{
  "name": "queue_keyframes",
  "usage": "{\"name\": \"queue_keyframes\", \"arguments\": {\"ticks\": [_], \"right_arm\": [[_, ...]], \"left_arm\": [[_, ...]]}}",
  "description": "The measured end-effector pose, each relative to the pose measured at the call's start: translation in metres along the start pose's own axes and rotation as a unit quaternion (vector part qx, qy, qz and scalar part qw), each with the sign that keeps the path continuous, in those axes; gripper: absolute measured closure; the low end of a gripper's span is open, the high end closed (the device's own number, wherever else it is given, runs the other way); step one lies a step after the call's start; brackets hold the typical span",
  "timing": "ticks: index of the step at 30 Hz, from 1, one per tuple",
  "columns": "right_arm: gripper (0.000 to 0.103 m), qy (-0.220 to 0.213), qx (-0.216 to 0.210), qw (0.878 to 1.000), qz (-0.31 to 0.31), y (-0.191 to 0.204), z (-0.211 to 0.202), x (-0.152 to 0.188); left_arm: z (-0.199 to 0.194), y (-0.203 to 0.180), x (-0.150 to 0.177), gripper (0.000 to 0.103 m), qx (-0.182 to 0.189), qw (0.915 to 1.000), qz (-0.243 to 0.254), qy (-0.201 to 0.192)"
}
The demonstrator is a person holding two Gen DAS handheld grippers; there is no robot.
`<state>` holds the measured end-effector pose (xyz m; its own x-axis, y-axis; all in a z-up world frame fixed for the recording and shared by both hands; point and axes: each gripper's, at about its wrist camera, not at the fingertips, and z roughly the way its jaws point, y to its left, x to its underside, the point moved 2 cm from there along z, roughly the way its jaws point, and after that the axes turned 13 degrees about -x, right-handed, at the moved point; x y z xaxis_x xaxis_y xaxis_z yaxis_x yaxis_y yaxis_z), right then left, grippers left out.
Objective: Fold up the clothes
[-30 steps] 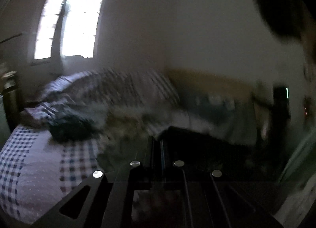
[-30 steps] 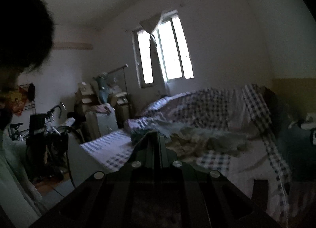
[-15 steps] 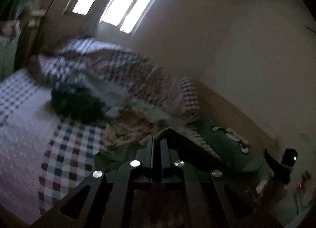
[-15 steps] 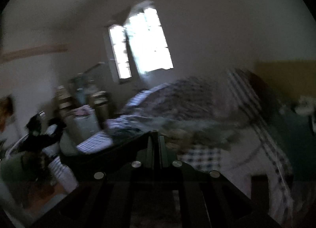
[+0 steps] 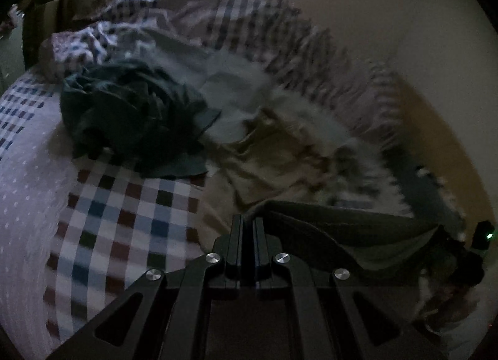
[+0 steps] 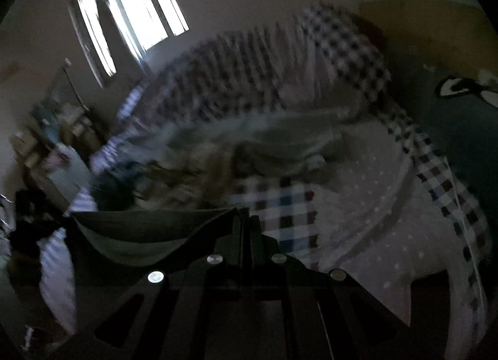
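Observation:
A dark olive garment hangs stretched between my two grippers above the bed. In the left wrist view its edge (image 5: 336, 229) runs off to the right from my left gripper (image 5: 248, 223), which is shut on one corner. In the right wrist view the same cloth (image 6: 143, 232) sags to the left from my right gripper (image 6: 246, 220), shut on the other corner. On the bed lies a heap of other clothes: a dark green piece (image 5: 133, 117), a tan piece (image 5: 274, 157) and a pale grey-white piece (image 5: 236, 89).
The bed has a checked and dotted sheet (image 5: 124, 213) and a bunched checked quilt (image 5: 249, 23) along the wall. A dark teal pillow (image 6: 451, 129) lies at the head. A window (image 6: 137, 11) and cluttered shelves (image 6: 53, 135) stand beyond the bed.
Both grippers have tipped down from the room and window toward the bed. The olive garment now shows spread between them, lower over the sheet.

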<state>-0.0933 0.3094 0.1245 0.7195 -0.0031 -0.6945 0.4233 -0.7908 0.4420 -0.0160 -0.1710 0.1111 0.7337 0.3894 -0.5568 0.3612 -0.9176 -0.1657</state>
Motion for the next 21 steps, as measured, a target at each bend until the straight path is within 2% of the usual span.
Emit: {"name": "queue_keyframes", "arguments": {"ticks": [3, 7, 8, 9, 10, 11, 12, 13, 15, 16, 18, 21], "right_arm": [[0.102, 0.03, 0.027, 0.999, 0.012, -0.022, 0.051, -0.008], [0.1, 0.057, 0.067, 0.996, 0.006, -0.04, 0.102, -0.011], [0.099, 0.063, 0.079, 0.995, 0.009, -0.043, 0.106, -0.009], [0.096, 0.068, 0.092, 0.993, 0.013, -0.046, 0.109, -0.007], [0.094, 0.061, 0.1, 0.993, 0.018, -0.047, 0.105, -0.005], [0.088, 0.048, 0.1, 0.993, 0.025, -0.048, 0.095, -0.003], [0.065, 0.035, 0.099, 0.994, 0.032, -0.05, 0.085, -0.001], [0.05, 0.019, 0.094, 0.995, 0.039, -0.051, 0.07, 0.002], [0.05, -0.016, 0.08, 0.995, 0.053, -0.049, 0.036, 0.011], [0.05, -0.028, 0.068, 0.996, 0.056, -0.046, 0.019, 0.017], [0.049, -0.046, 0.038, 0.997, 0.057, -0.037, -0.015, 0.034], [0.047, -0.067, 0.005, 0.996, 0.058, -0.022, -0.055, 0.065]], "left_arm": [[0.048, -0.003, -0.01, 0.099, -0.03, 0.9992, 0.005, 0.025], [0.072, 0.011, -0.001, 0.095, -0.034, 0.9984, -0.025, 0.037], [0.078, 0.015, 0.001, 0.089, -0.035, 0.998, -0.032, 0.04], [0.084, 0.019, 0.004, 0.075, -0.037, 0.9976, -0.04, 0.043], [0.086, 0.024, 0.006, 0.066, -0.034, 0.9973, -0.049, 0.042], [0.074, 0.036, 0.011, 0.044, -0.02, 0.9974, -0.064, 0.027], [0.063, 0.048, 0.015, 0.029, -0.006, 0.9967, -0.08, 0.012], [0.05, 0.061, 0.021, 0.027, 0.01, 0.9954, -0.096, -0.003], [0.017, 0.09, 0.042, 0.026, 0.057, 0.9899, -0.127, -0.025], [0.003, 0.097, 0.056, 0.026, 0.071, 0.9889, -0.128, -0.027], [-0.028, 0.103, 0.097, 0.026, 0.088, 0.9902, -0.105, -0.023], [-0.065, 0.089, 0.161, 0.026, 0.067, 0.9967, -0.043, -0.016]]}}
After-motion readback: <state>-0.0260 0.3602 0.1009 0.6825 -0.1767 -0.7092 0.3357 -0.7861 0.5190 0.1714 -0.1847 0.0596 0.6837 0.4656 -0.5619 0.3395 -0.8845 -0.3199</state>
